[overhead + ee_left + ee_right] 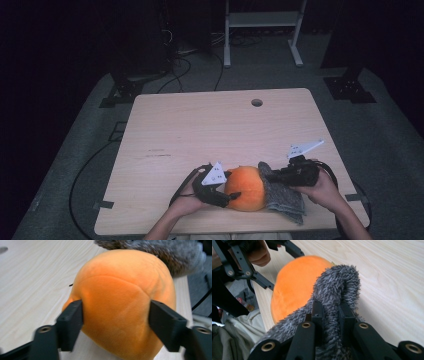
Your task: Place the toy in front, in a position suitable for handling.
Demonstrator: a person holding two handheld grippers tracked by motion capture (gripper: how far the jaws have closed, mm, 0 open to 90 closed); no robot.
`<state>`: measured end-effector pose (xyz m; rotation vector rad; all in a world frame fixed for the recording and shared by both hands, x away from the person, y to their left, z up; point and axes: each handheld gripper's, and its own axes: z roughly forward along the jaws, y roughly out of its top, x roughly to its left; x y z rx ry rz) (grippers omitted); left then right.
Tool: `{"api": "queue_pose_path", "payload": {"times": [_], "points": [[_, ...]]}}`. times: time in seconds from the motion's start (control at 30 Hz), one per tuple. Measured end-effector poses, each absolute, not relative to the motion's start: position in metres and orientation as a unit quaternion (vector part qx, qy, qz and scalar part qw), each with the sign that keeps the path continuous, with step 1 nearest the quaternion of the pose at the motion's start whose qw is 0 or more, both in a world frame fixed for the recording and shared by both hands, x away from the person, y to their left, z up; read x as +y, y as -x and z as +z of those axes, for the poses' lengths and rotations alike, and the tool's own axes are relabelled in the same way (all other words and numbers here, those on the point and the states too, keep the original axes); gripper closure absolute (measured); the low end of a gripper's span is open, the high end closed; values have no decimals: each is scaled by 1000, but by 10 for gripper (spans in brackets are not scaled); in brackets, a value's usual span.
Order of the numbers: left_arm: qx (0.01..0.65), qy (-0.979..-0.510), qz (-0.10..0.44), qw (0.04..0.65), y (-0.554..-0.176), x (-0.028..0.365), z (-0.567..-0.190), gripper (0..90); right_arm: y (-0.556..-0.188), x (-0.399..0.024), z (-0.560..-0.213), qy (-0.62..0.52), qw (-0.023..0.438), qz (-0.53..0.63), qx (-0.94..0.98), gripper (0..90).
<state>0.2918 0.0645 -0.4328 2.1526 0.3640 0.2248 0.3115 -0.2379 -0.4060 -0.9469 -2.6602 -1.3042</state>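
A: Jaws. The right gripper [329,315] is pinched tight on a fold of the grey fuzzy cloth [337,285]. The left gripper [116,322] stands partly spread, its two jaws flanking the orange plush ball [120,302] and touching its sides; whether they squeeze it I cannot tell.

B: Position of the items?

A: The ball rests on the wooden table [200,125] near the person's edge, between the two grippers. The cloth lies against the ball's right side, draping down to the table edge.

B: Step in hand?

A: Apparently the cloth is being drawn over or off the ball while the left gripper steadies it.

B: Requirement of the next move?

A: Probably a firm hold on the ball, so that the cloth pull does not roll it off the near edge.
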Motion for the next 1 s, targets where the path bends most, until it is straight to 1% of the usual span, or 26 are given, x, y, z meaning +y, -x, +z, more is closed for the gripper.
{"api": "queue_pose_path", "payload": {"times": [0.07,0.13,0.2,0.27,0.3,0.33,0.37,0.4,0.43,0.5,0.6,0.63,0.67,0.7,0.8,0.93,1.0], "points": [[181,-867,68,459,-295,64,-431,170,-309,-241,-410,309,17,-427,-850,776],[207,-866,52,451,-299,64,-432,95,-306,-243,-413,312,17,-434,-845,776],[230,-866,26,443,-304,63,-435,67,-305,-244,-414,313,16,-440,-842,775],[249,-863,-13,439,-310,62,-438,48,-304,-244,-415,314,17,-444,-839,775],[252,-861,-31,440,-312,62,-440,58,-303,-244,-416,315,18,-448,-837,776],[245,-861,-48,443,-313,62,-442,94,-303,-244,-417,315,20,-450,-835,776],[236,-859,-43,452,-311,60,-442,159,-303,-244,-418,316,25,-453,-833,777],[225,-859,-31,458,-309,60,-441,259,-302,-243,-418,317,30,-455,-832,778],[212,-858,-15,467,-307,60,-439,315,-301,-243,-418,316,33,-456,-831,779],[191,-846,16,498,-304,60,-433,363,-300,-245,-415,311,31,-458,-833,780],[171,-829,55,530,-306,58,-423,382,-301,-250,-403,311,12,-468,-827,781],[155,-826,77,536,-308,56,-418,382,-302,-250,-400,312,7,-469,-826,781],[155,-826,77,536,-308,56,-418,384,-302,-250,-400,312,7,-469,-826,781],[143,-825,96,538,-309,55,-416,384,-305,-251,-394,312,-5,-472,-825,781],[124,-820,129,543,-316,55,-416,388,-313,-250,-385,313,-22,-474,-823,780],[121,-836,135,518,-325,57,-428,375,-323,-242,-392,319,-31,-456,-831,781],[120,-845,131,505,-325,58,-435,335,-325,-235,-404,321,-26,-439,-839,782]]}}
